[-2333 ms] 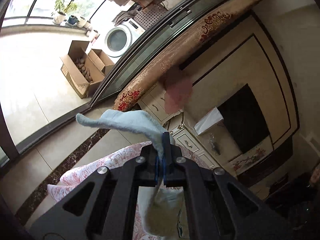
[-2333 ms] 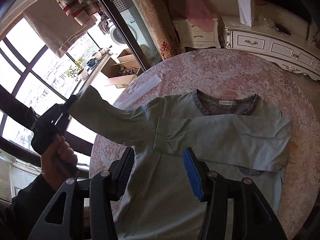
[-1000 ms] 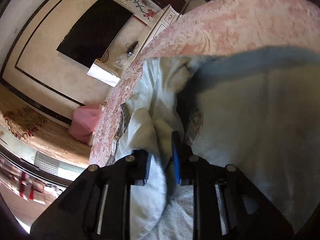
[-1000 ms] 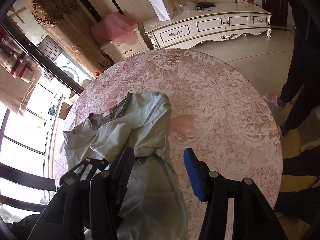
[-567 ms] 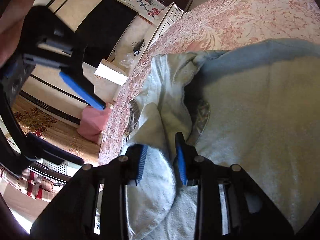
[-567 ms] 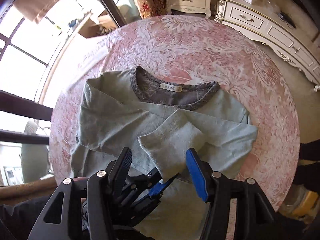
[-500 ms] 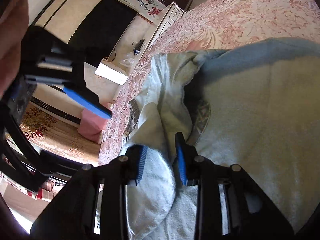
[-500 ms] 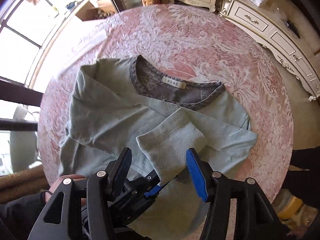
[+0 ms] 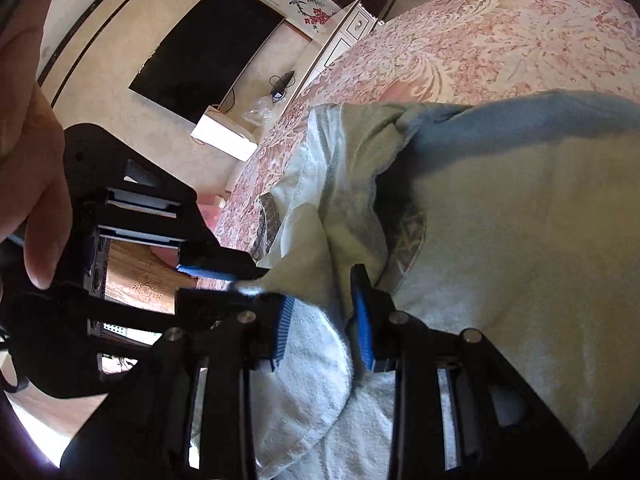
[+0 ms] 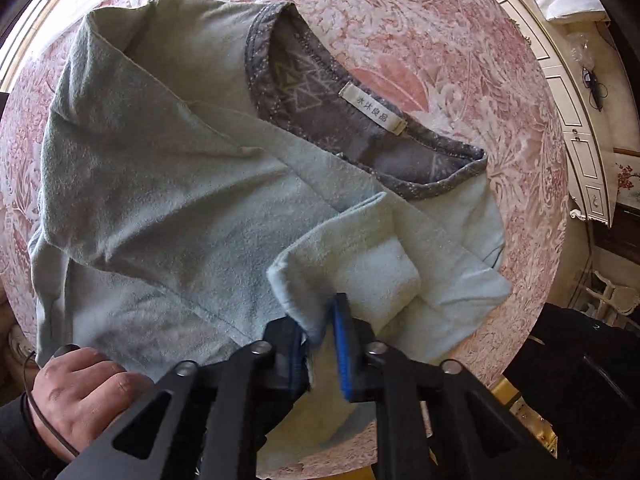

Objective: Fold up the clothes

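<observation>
Neck label: a small cream tag [image 10: 371, 108] is sewn inside the collar, printed with four dark Chinese characters, 水沐良品.
Garment: a pale blue-green long-sleeved top [image 10: 168, 200] of soft, fleecy cloth, its collar [image 10: 360, 148] grey with a faint pale pattern of triangles and dots.
Where it lies: spread across the round surface [image 10: 460, 52], which wears a pink and white floral cloth; the collar is at the far side, the hem near the person.
Sleeves: both are folded in over the chest, and the cuff [image 10: 320, 280] of the upper one ends near the middle of the top.
Right gripper [image 10: 320, 344]: it points steeply down, and its blue-padded jaws are pinched tight on the edge of that cuff.
Left gripper [image 9: 324, 320]: its jaws stand narrow, with a fold of the top bulging between the blue pads; I cannot tell whether they press on it.
Left hand [image 10: 76, 396]: it rests at the near left edge of the top, a dark sleeve at the wrist.
</observation>
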Tool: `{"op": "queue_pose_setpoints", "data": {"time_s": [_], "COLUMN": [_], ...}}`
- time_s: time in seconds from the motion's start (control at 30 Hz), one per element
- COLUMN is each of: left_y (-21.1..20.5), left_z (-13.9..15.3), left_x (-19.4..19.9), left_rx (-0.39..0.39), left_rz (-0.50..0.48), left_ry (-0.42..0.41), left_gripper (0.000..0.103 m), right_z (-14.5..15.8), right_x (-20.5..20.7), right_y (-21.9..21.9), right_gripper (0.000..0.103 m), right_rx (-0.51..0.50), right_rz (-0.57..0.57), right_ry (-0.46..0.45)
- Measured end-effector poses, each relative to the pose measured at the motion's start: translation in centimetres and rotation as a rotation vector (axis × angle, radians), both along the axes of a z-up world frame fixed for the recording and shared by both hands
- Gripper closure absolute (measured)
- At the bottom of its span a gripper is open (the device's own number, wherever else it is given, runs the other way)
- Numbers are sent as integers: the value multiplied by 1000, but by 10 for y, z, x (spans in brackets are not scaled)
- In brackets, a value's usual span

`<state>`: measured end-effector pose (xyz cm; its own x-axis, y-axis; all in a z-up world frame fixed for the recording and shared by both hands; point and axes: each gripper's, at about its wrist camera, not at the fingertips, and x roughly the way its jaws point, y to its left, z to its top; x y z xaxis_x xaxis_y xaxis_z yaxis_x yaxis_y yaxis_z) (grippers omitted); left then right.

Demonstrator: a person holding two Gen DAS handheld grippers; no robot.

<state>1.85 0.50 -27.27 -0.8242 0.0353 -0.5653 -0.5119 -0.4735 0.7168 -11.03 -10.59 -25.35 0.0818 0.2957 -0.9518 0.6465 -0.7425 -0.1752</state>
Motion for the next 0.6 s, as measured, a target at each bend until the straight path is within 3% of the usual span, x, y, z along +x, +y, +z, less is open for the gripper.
{"op": "queue_pose_setpoints", "data": {"time_s": [0.2, 0.33, 0.6], "left_y": [-5, -18, -98], "left_z": [1, 6, 13], "left_x": [-4, -3, -4], "left_rx": [23, 46, 129], "left_rz": [16, 41, 228], "left_ry": [-17, -37, -54], "left_gripper": [71, 69, 61], "right_z": [18, 31, 46], "right_x": [-4, -5, 7], "right_y": [23, 56, 123], "right_gripper": [100, 100, 100], "right_rx": [-79, -192, -469], "right_rz": [-64, -169, -387], "right_ry": [-7, -17, 61]}}
